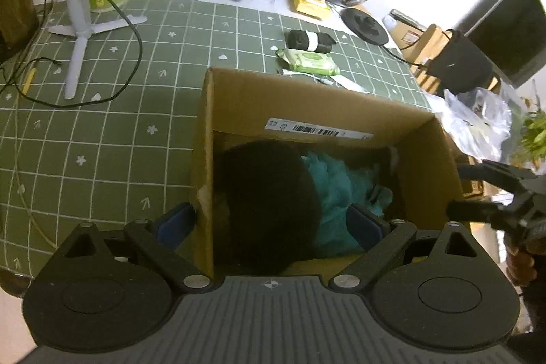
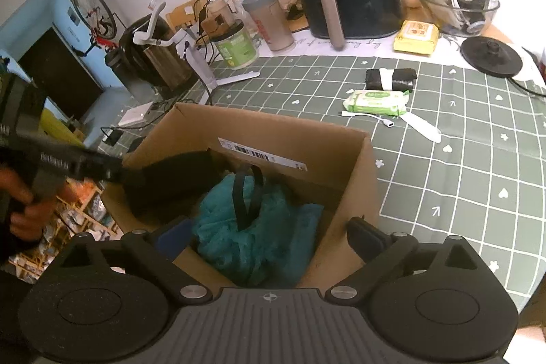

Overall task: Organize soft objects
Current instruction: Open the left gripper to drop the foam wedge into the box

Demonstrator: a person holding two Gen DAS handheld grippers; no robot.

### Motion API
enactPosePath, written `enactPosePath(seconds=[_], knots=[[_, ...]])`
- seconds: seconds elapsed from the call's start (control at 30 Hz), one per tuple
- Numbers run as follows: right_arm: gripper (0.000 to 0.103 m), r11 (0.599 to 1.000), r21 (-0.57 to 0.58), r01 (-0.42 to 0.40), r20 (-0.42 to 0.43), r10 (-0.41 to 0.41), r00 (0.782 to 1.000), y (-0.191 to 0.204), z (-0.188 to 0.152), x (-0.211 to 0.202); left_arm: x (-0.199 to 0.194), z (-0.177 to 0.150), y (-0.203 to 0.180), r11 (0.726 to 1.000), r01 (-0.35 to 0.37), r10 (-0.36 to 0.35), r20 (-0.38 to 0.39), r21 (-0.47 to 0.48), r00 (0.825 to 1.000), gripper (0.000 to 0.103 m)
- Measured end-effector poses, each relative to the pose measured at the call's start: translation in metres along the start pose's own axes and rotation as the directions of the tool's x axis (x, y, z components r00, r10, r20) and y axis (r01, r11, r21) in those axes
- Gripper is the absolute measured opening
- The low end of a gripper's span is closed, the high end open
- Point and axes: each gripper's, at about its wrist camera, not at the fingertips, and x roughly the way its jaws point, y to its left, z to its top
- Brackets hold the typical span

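Both grippers, left gripper and right gripper, hover spread wide and empty over the cardboard box, likely because the teal soft bundle and black soft item already lie inside.

Cloth lies in box, wipes pack behind it.

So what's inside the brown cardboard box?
The brown cardboard box holds a teal fluffy cloth, a black strap and a black soft lump. Underneath is hidden.

one cardboard box, two wipe packs
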Motion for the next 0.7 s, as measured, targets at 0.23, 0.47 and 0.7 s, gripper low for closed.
enactPosePath(seconds=[0.23, 0.47, 0.7], knots=[[0.099, 1.0, -0.014, 0.015, 0.001, -0.015, 1.0, 0.0026, 0.0028, 0.0028, -0.0011, -0.005, -0.0007, 1.0, -0.003, 0.003, 0.0, -0.02, 1.0, 0.097], [0.099, 1.0, -0.022, 0.02, -0.008, -0.02, 1.0, 0.0023, 0.0056, 0.0043, -0.0004, -0.0039, 0.0003, 0.999, 0.0, 0.0, 0.006, -0.032, 1.0, 0.097], [0.098, 1.0, -0.014, 0.025, 0.001, -0.025, 1.0, 0.0013, 0.0059, 0.003, -0.0009, 0.0006, 0.0043, 0.999, 0.001, 0.0, 0.023, -0.036, 1.0, 0.097]])
